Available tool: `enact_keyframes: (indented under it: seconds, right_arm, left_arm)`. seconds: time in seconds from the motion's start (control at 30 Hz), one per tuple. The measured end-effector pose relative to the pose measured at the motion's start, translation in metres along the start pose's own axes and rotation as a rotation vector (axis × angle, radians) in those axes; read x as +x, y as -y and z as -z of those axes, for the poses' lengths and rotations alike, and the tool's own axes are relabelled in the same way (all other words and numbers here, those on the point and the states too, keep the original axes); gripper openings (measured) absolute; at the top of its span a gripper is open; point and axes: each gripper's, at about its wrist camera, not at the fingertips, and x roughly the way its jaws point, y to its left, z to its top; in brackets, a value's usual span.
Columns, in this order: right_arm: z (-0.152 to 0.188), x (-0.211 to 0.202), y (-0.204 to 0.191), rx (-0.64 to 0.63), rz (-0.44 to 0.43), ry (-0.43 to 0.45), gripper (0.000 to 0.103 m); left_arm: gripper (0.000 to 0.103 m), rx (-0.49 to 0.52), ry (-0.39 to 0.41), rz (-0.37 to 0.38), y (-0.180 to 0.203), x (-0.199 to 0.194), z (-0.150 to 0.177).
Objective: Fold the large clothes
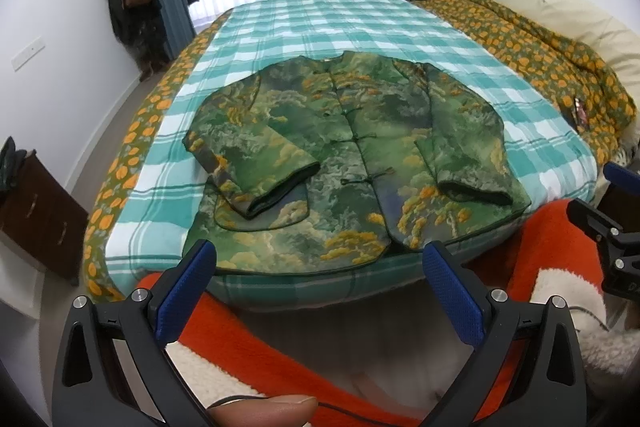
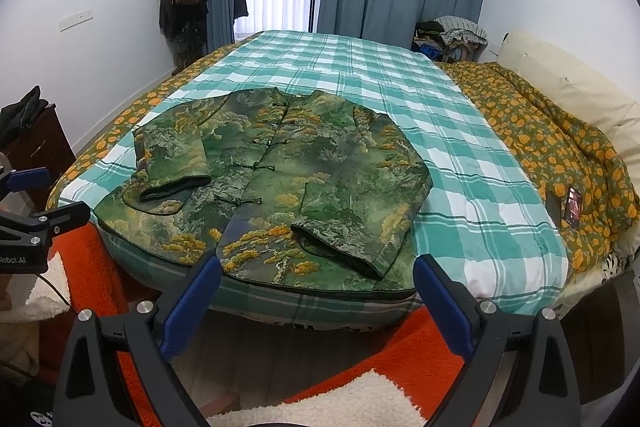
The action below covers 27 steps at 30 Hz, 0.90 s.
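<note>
The green padded jacket with a yellow-and-grey landscape print (image 1: 352, 155) lies face up and buttoned on the teal-and-white checked bedspread (image 1: 328, 27), its hem at the near edge of the bed and its collar pointing toward the window. Both sleeves are already turned in across the front: the left sleeve (image 1: 248, 155) bends inward so its cuff rests over the lower chest, and the right sleeve (image 2: 360, 219) lies down along its side with the cuff near the hem. Judging by that, the sleeve folds look done, while the body remains at full length; the fold of hem toward collar, and any halving after it, appears still to come.

The left gripper (image 1: 320, 291) hangs just short of the hem with its blue-padded jaws spread wide, holding nothing. The right gripper (image 2: 320, 303) sits likewise before the hem's right corner, jaws wide apart and empty. Neither touches the cloth.

Beyond the bedspread, an orange-flowered quilt (image 2: 560, 147) is bunched along the right side.
</note>
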Motion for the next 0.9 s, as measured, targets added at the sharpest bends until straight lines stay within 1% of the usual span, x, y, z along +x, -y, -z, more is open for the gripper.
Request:
enact_keyframes:
  seconds: [0.37, 0.63, 0.9]
  right_arm:
    - [-0.001, 0.006, -0.002, -0.001, -0.002, -0.015, 0.099]
    - [0.001, 0.010, 0.001, 0.006, -0.006, -0.023, 0.099]
    - [0.003, 0.015, 0.001, 0.003, -0.016, -0.032, 0.099]
  left_arm:
    - [0.102, 0.004, -0.006, 0.009, -0.002, 0.007, 0.000]
    - [0.102, 0.026, -0.006, 0.005, 0.009, 0.009, 0.001]
    - [0.102, 0.032, -0.018, 0.003, 0.011, 0.011, 0.002]
